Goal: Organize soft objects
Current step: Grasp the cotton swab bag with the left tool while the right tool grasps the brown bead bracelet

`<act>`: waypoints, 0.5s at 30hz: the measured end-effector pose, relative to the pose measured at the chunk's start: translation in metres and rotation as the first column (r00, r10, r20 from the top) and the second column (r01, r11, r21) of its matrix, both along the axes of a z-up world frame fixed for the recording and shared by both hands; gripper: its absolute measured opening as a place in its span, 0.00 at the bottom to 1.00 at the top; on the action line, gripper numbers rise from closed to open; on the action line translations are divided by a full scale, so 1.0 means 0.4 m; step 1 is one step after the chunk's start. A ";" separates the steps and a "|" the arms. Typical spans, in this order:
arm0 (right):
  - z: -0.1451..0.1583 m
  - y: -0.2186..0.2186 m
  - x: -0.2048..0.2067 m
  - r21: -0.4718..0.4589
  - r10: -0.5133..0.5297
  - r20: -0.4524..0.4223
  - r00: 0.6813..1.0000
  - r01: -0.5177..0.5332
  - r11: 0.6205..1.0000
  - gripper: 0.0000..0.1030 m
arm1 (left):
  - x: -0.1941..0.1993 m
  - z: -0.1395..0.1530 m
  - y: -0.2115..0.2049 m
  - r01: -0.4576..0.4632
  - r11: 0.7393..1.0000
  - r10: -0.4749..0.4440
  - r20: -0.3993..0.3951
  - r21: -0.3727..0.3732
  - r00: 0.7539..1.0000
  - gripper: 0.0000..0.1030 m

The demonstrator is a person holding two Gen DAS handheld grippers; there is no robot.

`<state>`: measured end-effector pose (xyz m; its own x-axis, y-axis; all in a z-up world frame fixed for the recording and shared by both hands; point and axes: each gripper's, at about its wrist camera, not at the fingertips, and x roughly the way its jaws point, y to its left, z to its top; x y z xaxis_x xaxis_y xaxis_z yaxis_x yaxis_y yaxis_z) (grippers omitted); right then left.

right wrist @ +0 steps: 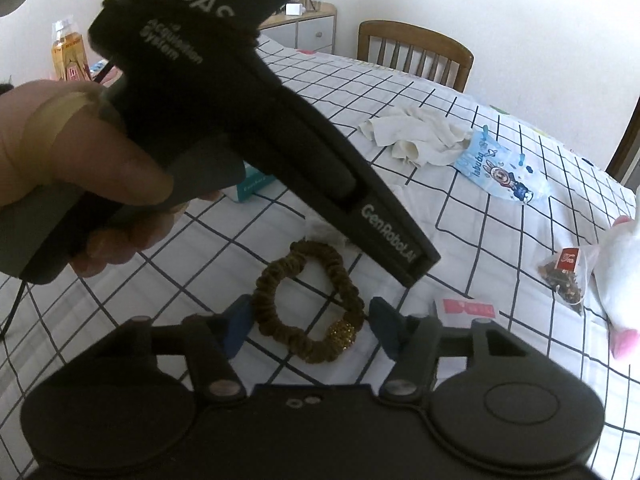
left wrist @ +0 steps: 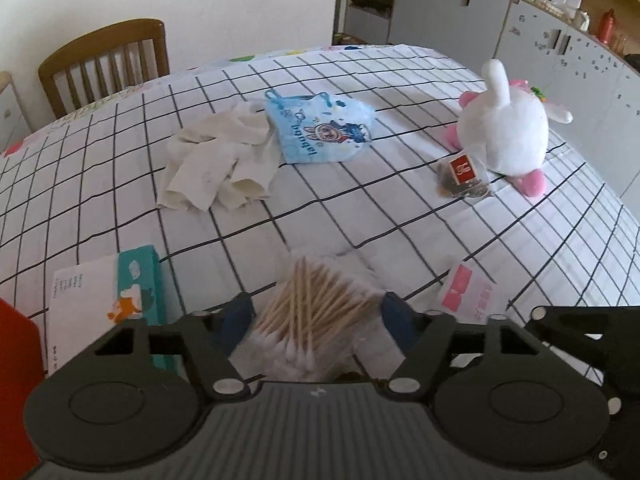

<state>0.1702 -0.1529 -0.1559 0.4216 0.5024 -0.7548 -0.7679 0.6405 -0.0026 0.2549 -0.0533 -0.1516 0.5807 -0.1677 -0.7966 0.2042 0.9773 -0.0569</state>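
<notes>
My left gripper (left wrist: pixel 316 316) has its jaws around a clear bag of cotton swabs (left wrist: pixel 312 320) on the checked tablecloth (left wrist: pixel 360 216); I cannot tell if they press it. My right gripper (right wrist: pixel 310 320) is open, its blue fingertips (right wrist: pixel 240 322) either side of a brown scrunchie (right wrist: pixel 304 300) lying on the cloth. A cream cloth (left wrist: pixel 220 156), a blue bunny pouch (left wrist: pixel 320 128), a white and pink plush toy (left wrist: pixel 504 128) and a tea bag (left wrist: pixel 464 178) lie farther off. The left gripper's body (right wrist: pixel 280 140) crosses the right wrist view.
A teal tissue box (left wrist: pixel 136 292) and a red object (left wrist: pixel 16 360) are at the near left. A pink sachet (left wrist: pixel 472 292) lies near right. A wooden chair (left wrist: pixel 104 64) stands behind the table. Grey cabinets (left wrist: pixel 460 12) line the back right.
</notes>
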 end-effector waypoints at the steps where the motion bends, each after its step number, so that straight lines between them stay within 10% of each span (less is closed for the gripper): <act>1: 0.002 -0.001 0.001 0.002 -0.001 -0.001 1.000 0.001 1.000 0.55 | 0.000 0.001 0.000 0.001 1.000 -0.001 0.002 -0.001 1.000 0.64; 15: 0.006 -0.020 0.016 0.036 -0.037 -0.042 0.998 0.039 0.999 0.23 | 0.000 0.008 0.023 -0.044 0.998 0.044 -0.005 -0.034 0.999 0.41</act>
<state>0.1766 -0.1611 -0.1534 0.4098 0.5142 -0.7534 -0.7421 0.6682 0.0525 0.2549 -0.0441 -0.1484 0.5848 -0.1696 -0.7932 0.1609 0.9827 -0.0915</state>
